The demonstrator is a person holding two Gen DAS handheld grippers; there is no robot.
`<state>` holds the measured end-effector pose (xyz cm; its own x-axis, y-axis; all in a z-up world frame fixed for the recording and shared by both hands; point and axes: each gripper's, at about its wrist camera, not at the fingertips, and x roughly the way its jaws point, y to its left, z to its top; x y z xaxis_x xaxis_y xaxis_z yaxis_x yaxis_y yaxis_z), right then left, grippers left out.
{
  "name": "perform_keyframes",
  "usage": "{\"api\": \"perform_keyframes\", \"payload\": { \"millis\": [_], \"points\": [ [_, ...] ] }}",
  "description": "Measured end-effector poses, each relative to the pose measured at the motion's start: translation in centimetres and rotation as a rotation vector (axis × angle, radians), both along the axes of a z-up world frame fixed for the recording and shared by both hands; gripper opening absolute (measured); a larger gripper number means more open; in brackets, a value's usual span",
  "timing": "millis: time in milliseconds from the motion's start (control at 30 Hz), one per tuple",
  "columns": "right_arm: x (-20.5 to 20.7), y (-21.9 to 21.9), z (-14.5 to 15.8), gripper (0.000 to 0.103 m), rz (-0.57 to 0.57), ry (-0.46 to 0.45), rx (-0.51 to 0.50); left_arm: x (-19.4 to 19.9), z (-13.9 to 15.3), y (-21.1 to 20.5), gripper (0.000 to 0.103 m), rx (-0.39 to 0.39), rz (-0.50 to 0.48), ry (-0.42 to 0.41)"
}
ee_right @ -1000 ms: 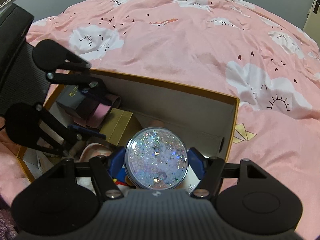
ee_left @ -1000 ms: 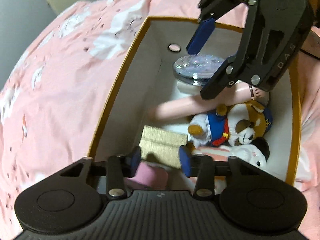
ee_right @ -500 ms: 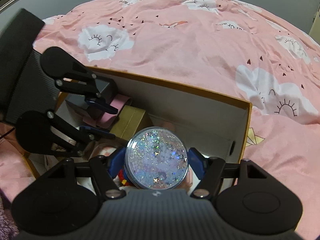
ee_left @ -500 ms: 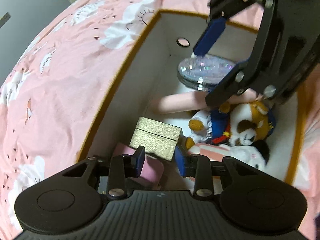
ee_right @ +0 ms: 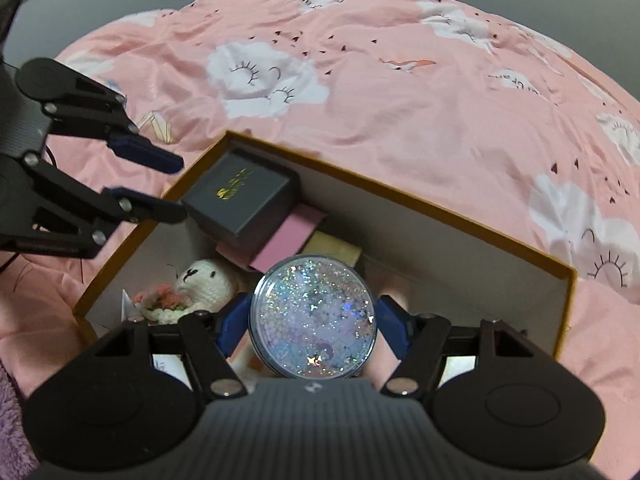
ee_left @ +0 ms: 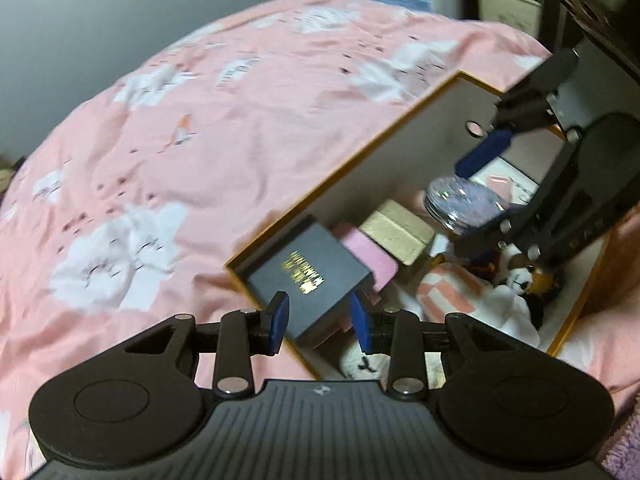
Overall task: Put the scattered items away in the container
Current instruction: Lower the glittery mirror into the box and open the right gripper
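The left gripper [ee_left: 318, 322] has pulled back, jaws empty, leaving the dark grey gold-lettered box [ee_right: 242, 196] in the orange-rimmed cardboard container [ee_right: 420, 200]; right gripper [ee_right: 314, 326] clamps the glittery round case [ee_right: 314, 316] above it, next in.

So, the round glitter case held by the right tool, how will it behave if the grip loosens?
The glitter case looks smooth and glossy, so it may slip. Being round, it could roll. It probably holds liquid, so likely heavy for its size.
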<state>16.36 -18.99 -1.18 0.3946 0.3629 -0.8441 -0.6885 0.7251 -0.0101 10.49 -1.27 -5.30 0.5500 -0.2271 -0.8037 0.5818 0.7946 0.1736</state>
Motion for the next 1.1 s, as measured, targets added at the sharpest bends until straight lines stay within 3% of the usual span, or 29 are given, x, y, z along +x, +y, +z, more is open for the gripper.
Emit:
{"api": "perform_keyframes", "payload": {
  "millis": [367, 533, 767, 867, 1100],
  "points": [
    [-2.6, 4.0, -1.4, 0.071, 0.045, 0.054, 0.026, -2.7, -0.1, 2.4, 0.040, -0.034, 0.127, -0.023],
    [-2.6, 6.3, -2.4, 0.071, 0.084, 0.008, -0.033, -3.0, -0.2, 3.3, 0.040, -0.044, 0.163, -0.017],
    [-1.7, 7.9, -4.1, 0.070, 0.112, 0.053, -0.051, -3.0, -0.6, 3.9, 0.040, -0.056, 0.196, 0.003],
    [-1.4, 8.0, -4.5, 0.060, 0.108, 0.081, -0.035, -2.9, -0.8, 4.0, 0.040, -0.061, 0.199, 0.009],
    [-1.6, 8.4, -4.6, 0.059, 0.100, 0.077, -0.045, -3.0, -1.0, 4.2, 0.040, -0.067, 0.200, 0.014]
  ]
}}
